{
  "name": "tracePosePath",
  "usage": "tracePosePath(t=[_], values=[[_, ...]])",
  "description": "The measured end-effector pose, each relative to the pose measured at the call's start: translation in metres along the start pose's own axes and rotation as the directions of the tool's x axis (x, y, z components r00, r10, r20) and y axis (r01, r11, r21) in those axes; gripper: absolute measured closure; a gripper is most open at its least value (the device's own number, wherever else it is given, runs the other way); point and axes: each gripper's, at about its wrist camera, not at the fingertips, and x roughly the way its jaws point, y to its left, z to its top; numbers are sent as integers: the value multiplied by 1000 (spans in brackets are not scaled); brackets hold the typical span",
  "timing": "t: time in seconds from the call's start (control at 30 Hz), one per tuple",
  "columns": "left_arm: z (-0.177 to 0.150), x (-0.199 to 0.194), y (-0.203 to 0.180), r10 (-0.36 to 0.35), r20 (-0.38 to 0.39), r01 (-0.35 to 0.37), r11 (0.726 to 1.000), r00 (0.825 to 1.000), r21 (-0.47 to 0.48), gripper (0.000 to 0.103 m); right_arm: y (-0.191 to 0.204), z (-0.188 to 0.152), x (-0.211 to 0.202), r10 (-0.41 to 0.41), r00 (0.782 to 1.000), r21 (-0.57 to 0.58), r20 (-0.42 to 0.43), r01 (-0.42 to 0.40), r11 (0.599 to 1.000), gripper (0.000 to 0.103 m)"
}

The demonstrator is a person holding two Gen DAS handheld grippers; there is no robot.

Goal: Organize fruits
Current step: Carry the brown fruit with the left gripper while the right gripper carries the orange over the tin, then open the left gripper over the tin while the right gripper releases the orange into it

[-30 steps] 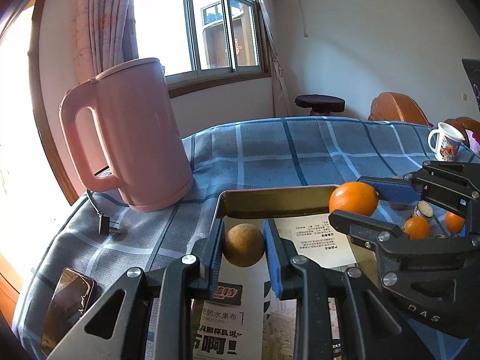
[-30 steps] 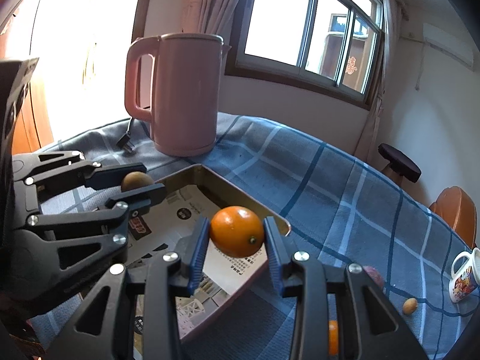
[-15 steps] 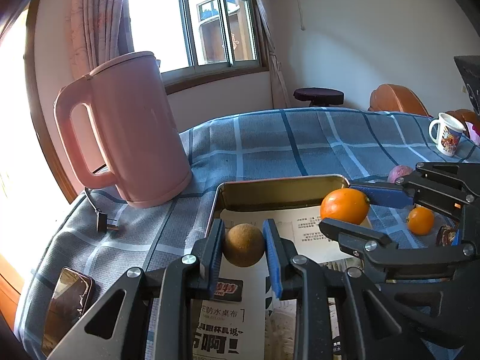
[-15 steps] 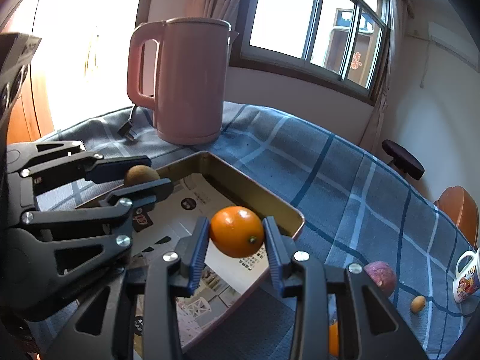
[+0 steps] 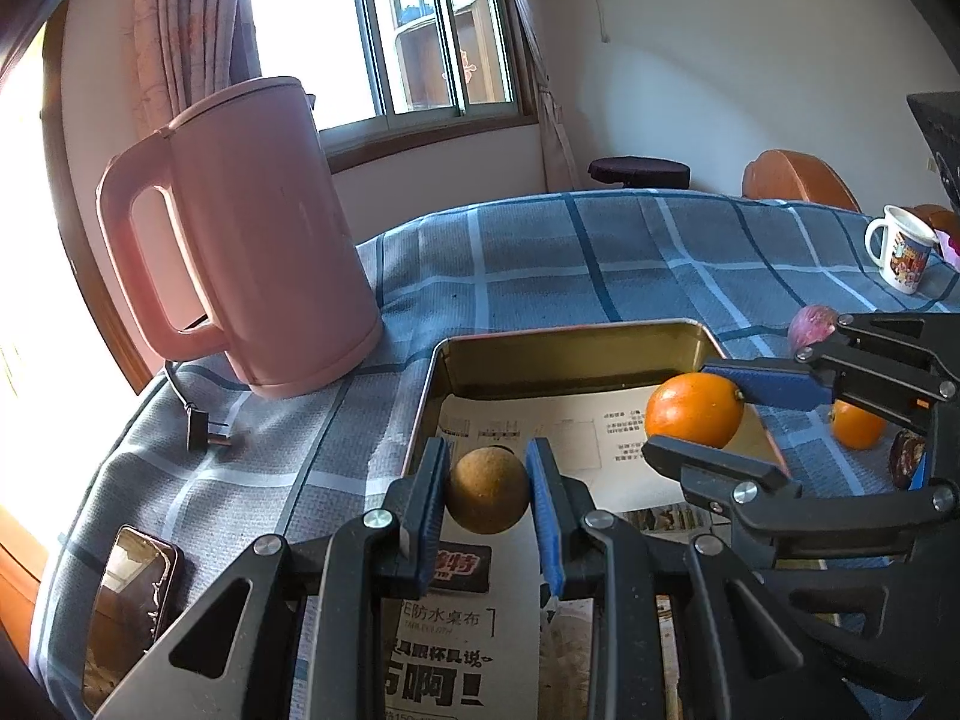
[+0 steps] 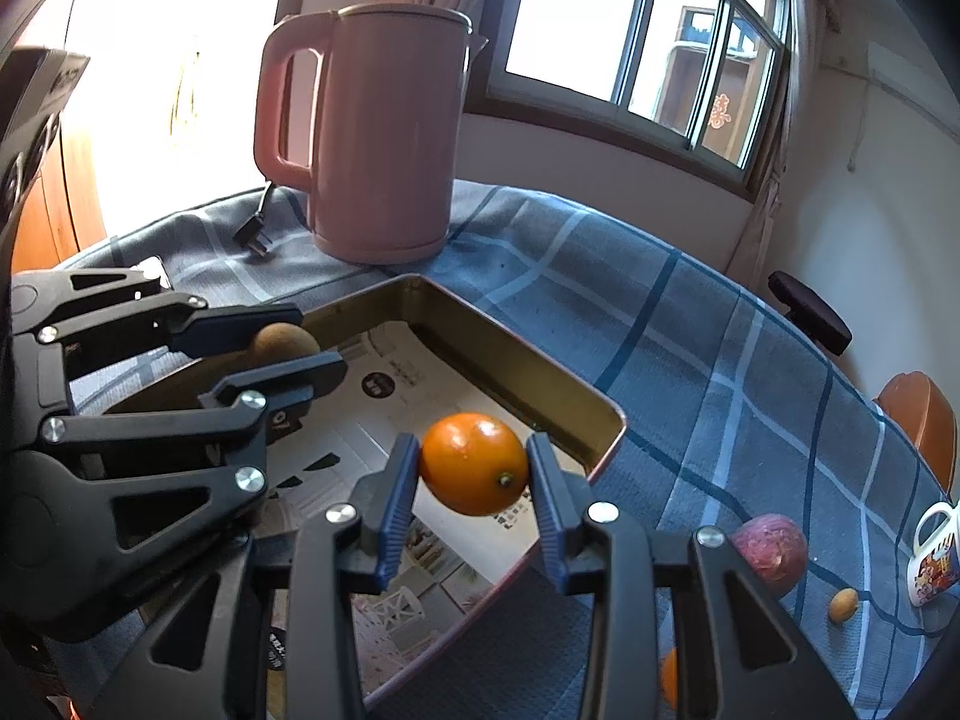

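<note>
**Two fruits held over the tray, others on the cloth**

A round brown fruit and a glossy orange are each clamped between blue pads above the paper-lined metal tray. On the checked cloth beside the tray lie a purple passion fruit, a small orange and a tiny yellow-brown fruit.

Tray on table, paper-lined. Kettle stands left of tray, behind its plug; phone at near left edge. Right of tray: small orange, purple fruit; mug beyond them.
</note>
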Motion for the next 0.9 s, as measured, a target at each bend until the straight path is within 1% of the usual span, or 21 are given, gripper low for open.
tracePosePath(t=[0.53, 0.77, 0.9], values=[[-2, 10, 0, 10, -40, -9, 1000, 999, 19, 75, 5, -3, 11, -2, 999, -24, -46, 1, 1000, 63], [-2, 12, 0, 11, -49, -10, 1000, 999, 22, 75, 5, -4, 12, -2, 999, -24, -47, 1, 1000, 63], [-2, 12, 1, 26, -47, -25, 999, 999, 21, 75, 6, -4, 13, 11, 999, -26, -50, -12, 1000, 63]])
